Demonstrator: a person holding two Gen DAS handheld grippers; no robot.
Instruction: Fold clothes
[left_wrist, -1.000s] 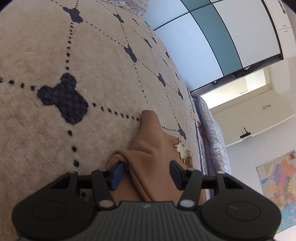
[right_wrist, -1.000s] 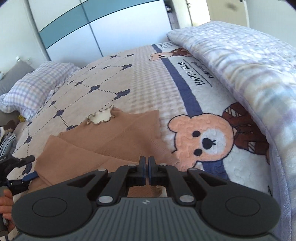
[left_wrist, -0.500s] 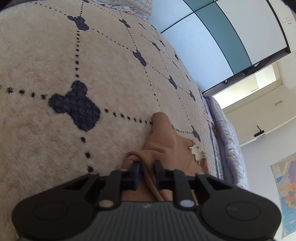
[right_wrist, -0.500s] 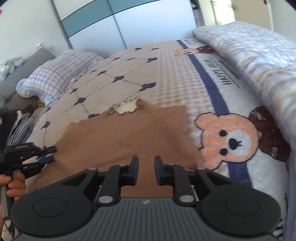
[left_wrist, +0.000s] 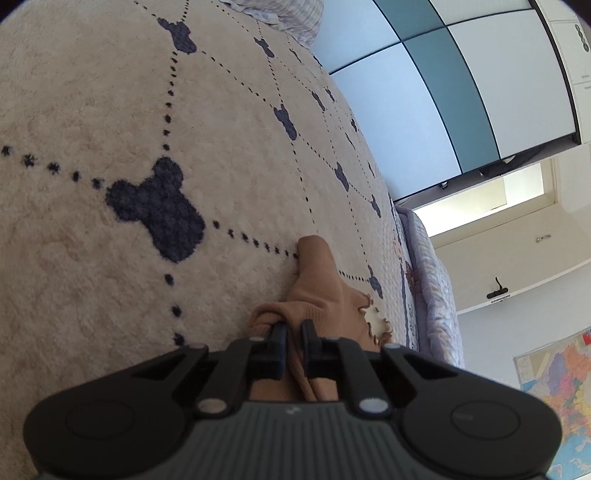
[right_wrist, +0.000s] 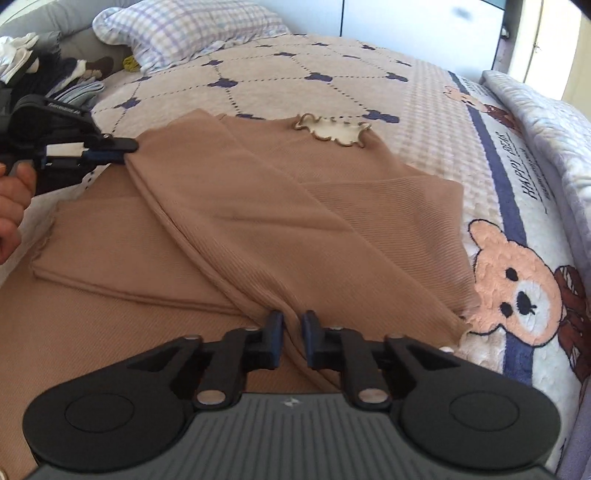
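A tan ribbed garment (right_wrist: 258, 221) with a cream frilled collar (right_wrist: 338, 131) lies spread on the bed. My right gripper (right_wrist: 293, 328) is shut on a raised fold of the garment near its lower edge. My left gripper (left_wrist: 293, 332) is shut on a bunched edge of the same garment (left_wrist: 317, 288). In the right wrist view the left gripper (right_wrist: 125, 149) grips the far left corner of the fold, and the cloth stretches between the two grippers.
The bed has a cream quilt (left_wrist: 147, 110) with navy bear shapes and a bear print (right_wrist: 517, 291). A checked pillow (right_wrist: 192, 29) and a pile of clothes (right_wrist: 55, 74) lie at the head. A rolled lavender blanket (right_wrist: 546, 122) runs along the right side.
My left gripper closed from wide open onto the garment edge. My right gripper opened, moved in over the garment and now pinches a fold, which lifts into a ridge between both grippers.
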